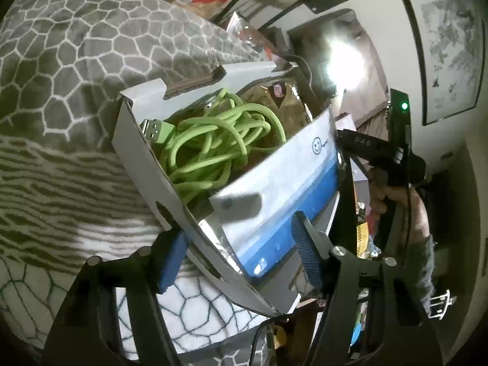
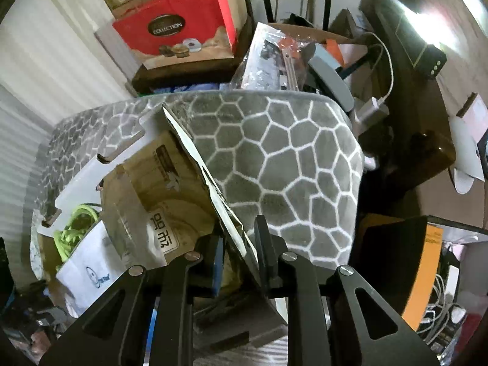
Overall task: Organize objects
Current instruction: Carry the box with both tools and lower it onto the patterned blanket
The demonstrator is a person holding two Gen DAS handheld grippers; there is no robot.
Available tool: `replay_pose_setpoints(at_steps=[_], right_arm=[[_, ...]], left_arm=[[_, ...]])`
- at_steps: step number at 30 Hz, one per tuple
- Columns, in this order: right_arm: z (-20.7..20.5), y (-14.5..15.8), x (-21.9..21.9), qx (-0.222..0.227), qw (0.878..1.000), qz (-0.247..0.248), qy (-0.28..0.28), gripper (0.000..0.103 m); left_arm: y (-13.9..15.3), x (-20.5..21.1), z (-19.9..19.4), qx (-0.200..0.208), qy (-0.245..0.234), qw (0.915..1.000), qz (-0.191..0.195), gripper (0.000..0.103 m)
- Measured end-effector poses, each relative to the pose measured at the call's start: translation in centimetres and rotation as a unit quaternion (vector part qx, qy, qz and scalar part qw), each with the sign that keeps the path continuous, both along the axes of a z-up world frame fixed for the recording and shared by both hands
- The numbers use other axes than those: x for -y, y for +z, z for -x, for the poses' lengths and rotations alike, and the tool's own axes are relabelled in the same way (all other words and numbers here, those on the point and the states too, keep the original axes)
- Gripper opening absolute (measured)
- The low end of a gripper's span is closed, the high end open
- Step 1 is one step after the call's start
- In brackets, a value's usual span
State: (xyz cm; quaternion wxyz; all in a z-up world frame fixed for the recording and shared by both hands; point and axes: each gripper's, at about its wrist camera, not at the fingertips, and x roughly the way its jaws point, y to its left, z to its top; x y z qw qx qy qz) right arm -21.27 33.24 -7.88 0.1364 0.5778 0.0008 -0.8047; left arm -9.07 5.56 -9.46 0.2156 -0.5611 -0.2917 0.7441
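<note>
Cardboard box [image 1: 137,152] of green cable [image 1: 213,140]: right gripper [image 2: 241,256] pinched its far wall; left gripper [image 1: 241,259] straddled the near corner, unclamped. A slip could spill it.

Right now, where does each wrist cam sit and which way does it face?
Left wrist: on the left gripper, angled down into the open white-and-blue cardboard box with the coiled green USB cable; its fingers straddle the box corner; the person's other hand is at right.
Right wrist: on the right gripper, looking steeply down; jaws pinch the box's shiny side flap beside a brown paper packet.
Shared: box, cable, grey honeycomb-patterned plush blanket, red gift box.
</note>
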Motion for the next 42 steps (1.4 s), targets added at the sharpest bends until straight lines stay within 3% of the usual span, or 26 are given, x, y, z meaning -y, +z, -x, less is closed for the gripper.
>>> replay_pose_setpoints(at_steps=[10,14,19,24,32,42], right_arm=[[-2.1,0.8,0.9,0.008,0.999,0.045,0.024,0.016],[-3.6,1.5,2.4,0.001,0.998,0.056,0.030,0.016],[-5.3,1.4,4.5,-0.007,0.998,0.054,0.022,0.016],[-6.6,0.4,6.1,-0.009,0.998,0.058,0.019,0.016],[-7.4,0.1,7.0,-0.025,0.998,0.061,0.005,0.015],[-8.2,0.3,7.5,-0.044,0.998,0.055,0.007,0.015]], left_arm=[[2.8,2.8,3.9,-0.020,-0.001,0.9984,0.053,0.061],[5.5,4.5,5.3,-0.062,-0.008,0.9945,0.083,0.061],[6.9,5.6,6.6,-0.084,-0.030,0.9892,0.116,0.061],[6.0,7.3,6.5,-0.082,-0.031,0.9863,0.140,0.061],[2.9,8.9,7.4,-0.049,-0.022,0.9906,0.126,0.061],[1.3,9.4,7.9,-0.031,-0.009,0.9920,0.122,0.061]])
